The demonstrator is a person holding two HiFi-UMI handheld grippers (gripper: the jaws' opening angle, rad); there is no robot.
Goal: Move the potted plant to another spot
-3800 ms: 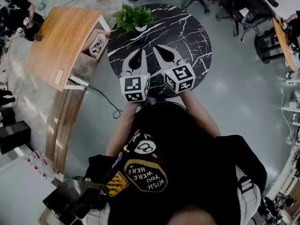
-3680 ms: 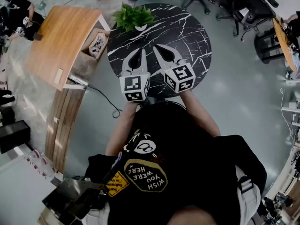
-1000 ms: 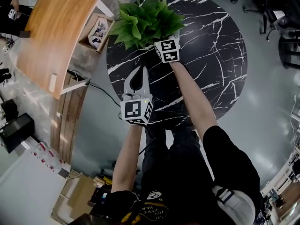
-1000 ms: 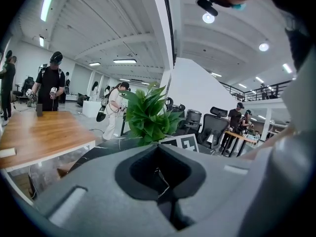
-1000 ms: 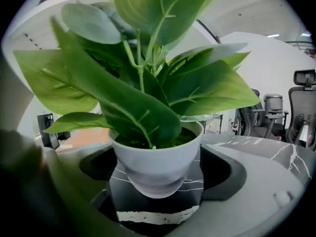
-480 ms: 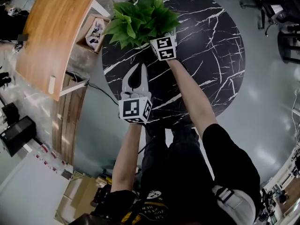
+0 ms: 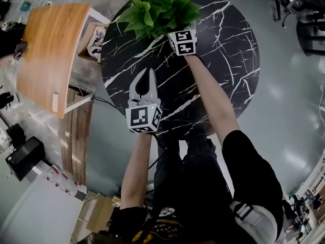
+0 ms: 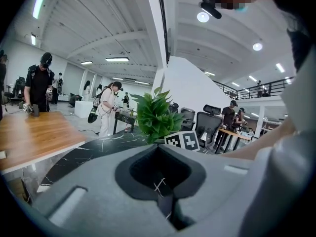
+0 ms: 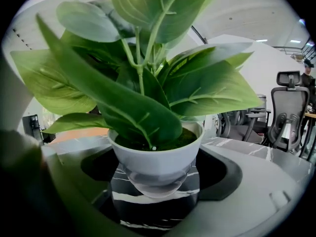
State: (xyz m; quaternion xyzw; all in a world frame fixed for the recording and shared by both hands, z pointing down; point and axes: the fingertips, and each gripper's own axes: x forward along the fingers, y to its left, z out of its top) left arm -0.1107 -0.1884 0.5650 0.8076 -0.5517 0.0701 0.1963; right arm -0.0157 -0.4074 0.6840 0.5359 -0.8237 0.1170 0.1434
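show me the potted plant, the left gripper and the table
potted plant [image 9: 155,157], right gripper view, white pot wall
left gripper [image 7: 147,71], head view, between its fingertips
table [image 7: 228,39], head view, bare marble top

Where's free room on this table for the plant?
The table right of the outstretched arm is bare to its rim; so is the strip left of the left gripper. Crowded at the far edge, by the potted plant.

Open-plan office hall, doubles as lab space.
Round black white-veined marble table [image 7: 223,39], curved light-wood desk [image 7: 45,50], black high-back office chairs [image 8: 210,125], long ceiling strip lights [image 8: 117,59], glossy grey floor [image 7: 289,100], people standing around desks [image 8: 106,107].
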